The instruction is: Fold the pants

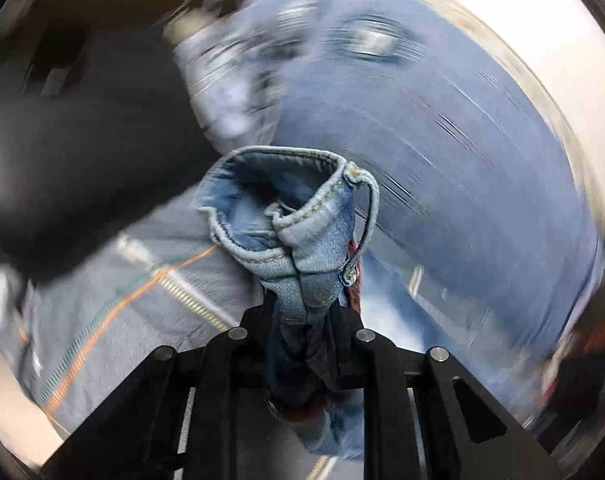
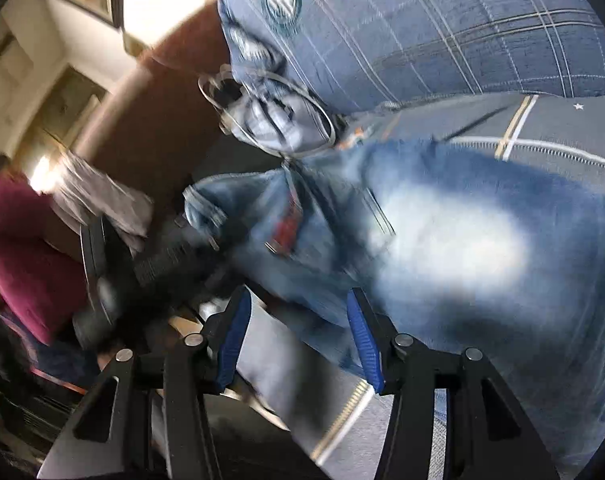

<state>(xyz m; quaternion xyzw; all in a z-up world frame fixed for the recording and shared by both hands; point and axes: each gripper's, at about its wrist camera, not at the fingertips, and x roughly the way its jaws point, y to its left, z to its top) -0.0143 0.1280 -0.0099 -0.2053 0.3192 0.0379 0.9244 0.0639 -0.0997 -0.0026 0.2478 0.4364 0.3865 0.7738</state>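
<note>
The pants are faded blue jeans [image 2: 462, 232] spread over the bed, blurred by motion. In the left wrist view my left gripper [image 1: 302, 312] is shut on a bunched waistband part of the jeans [image 1: 302, 216], with a belt loop showing beside it. In the right wrist view my right gripper [image 2: 298, 336] is open, its blue pads [image 2: 232, 340] wide apart and nothing between them, just in front of the jeans' lower edge. The left gripper's black body [image 2: 162, 264] shows there at the jeans' waist end.
A grey bedsheet [image 2: 542, 128] with striped lines lies under the jeans. A blue plaid pillow [image 2: 442, 20] lies beyond. A brown headboard [image 2: 150, 120] stands at the left. A person in a maroon top [image 2: 18, 240] is at the far left.
</note>
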